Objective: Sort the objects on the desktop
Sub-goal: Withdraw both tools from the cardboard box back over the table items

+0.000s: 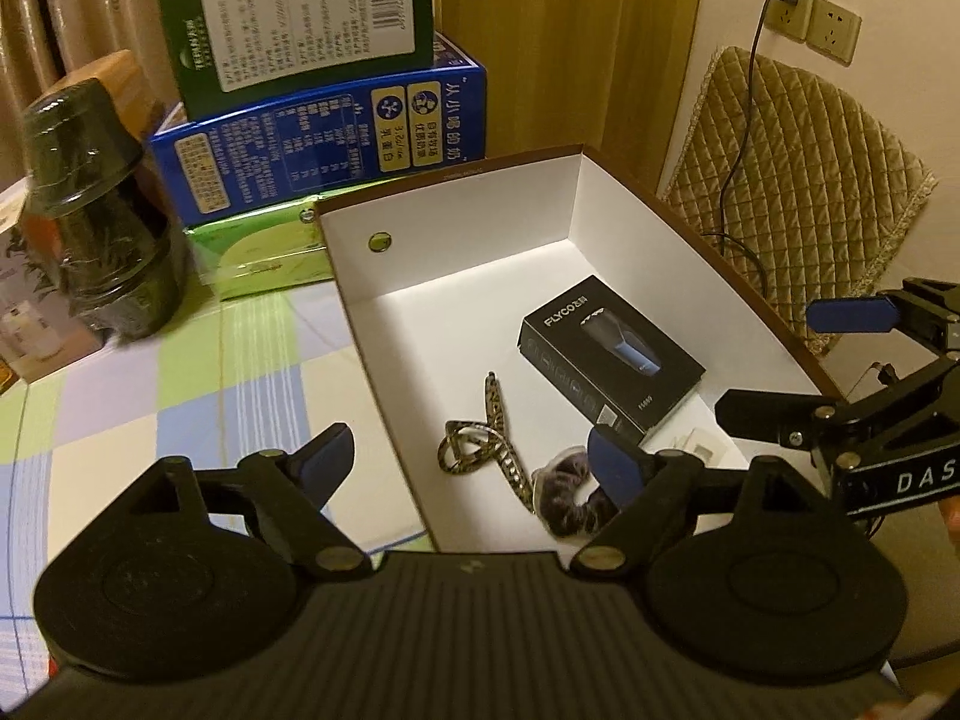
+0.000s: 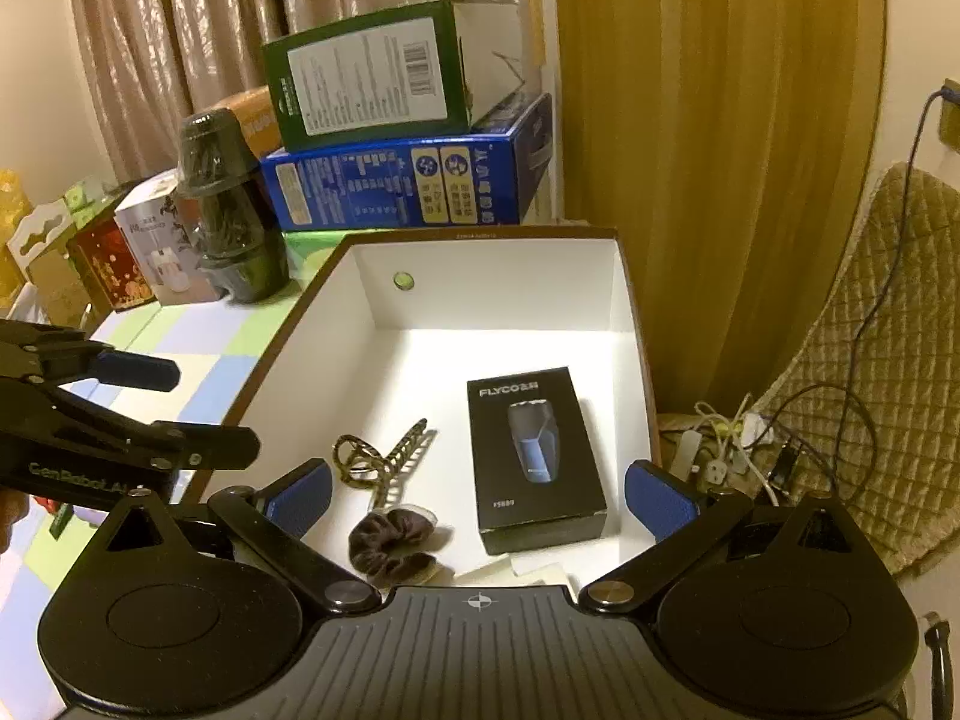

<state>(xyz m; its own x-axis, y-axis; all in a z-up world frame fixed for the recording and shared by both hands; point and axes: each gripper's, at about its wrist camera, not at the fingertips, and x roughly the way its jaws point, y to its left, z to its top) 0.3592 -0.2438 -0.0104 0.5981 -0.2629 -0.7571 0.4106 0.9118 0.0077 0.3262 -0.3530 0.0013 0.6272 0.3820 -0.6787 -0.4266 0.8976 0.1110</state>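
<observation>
Both grippers stood open and empty: the left gripper (image 1: 474, 456) over the near-left wall of the white box (image 2: 498, 276), the right gripper (image 2: 480, 501) above its near end. Inside lay a black carton (image 2: 534, 456), a patterned strap (image 1: 492, 444) and a dark scrunchie (image 2: 390, 540).

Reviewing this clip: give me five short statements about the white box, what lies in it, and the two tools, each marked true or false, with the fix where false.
1. The black shaver carton lies flat on the floor of the white box. True.
2. The right tool is clamped on the carton. False: its fingers stand wide apart, holding nothing.
3. A dark scrunchie lies in the box beside a patterned lanyard. True.
4. The green carton sits underneath the blue carton. False: the green one is stacked on top of the blue one.
5. The left tool holds the lanyard. False: it is open and empty; the lanyard lies on the box floor.
</observation>
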